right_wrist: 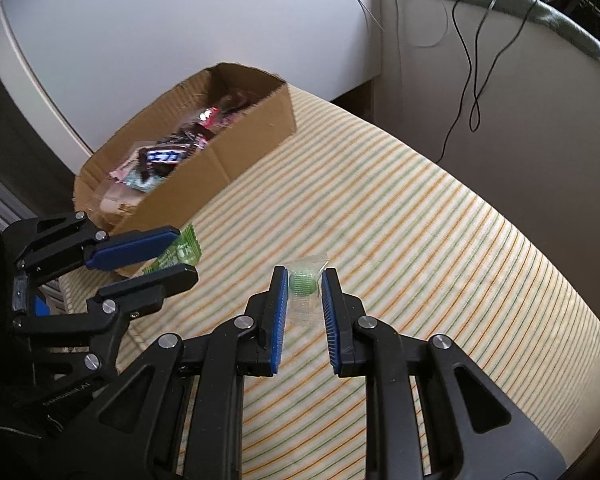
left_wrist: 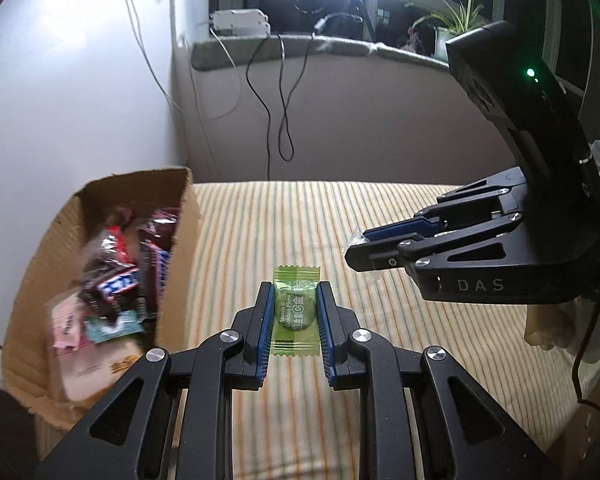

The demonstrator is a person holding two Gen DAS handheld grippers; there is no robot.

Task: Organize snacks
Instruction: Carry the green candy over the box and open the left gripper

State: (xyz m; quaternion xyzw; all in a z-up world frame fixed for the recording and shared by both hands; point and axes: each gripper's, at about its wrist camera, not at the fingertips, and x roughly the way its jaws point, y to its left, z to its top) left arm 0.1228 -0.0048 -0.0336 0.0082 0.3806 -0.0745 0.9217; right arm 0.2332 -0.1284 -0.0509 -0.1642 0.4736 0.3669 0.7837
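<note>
We have both pieces picked up, the left gripper [left_wrist: 294, 312] clamping a green foil-wrapped plum candy [left_wrist: 295, 308] and the right gripper [right_wrist: 305, 294] pinching a clear-wrapped green candy [right_wrist: 303, 280], above the striped cloth [right_wrist: 420, 240]; next, we judge, both go into the brown cardboard snack box [right_wrist: 236, 152] at its far left edge.

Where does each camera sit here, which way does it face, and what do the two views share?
Left wrist: on the left gripper, facing along its jaws, shut on a green candy packet, toward the windowsill; the right gripper shows.
Right wrist: on the right gripper, facing along its jaws, shut on a clear-wrapped green candy, over the striped cloth; the left gripper shows.
Shared: the cardboard box of snacks, the cloth, both grippers.
</note>
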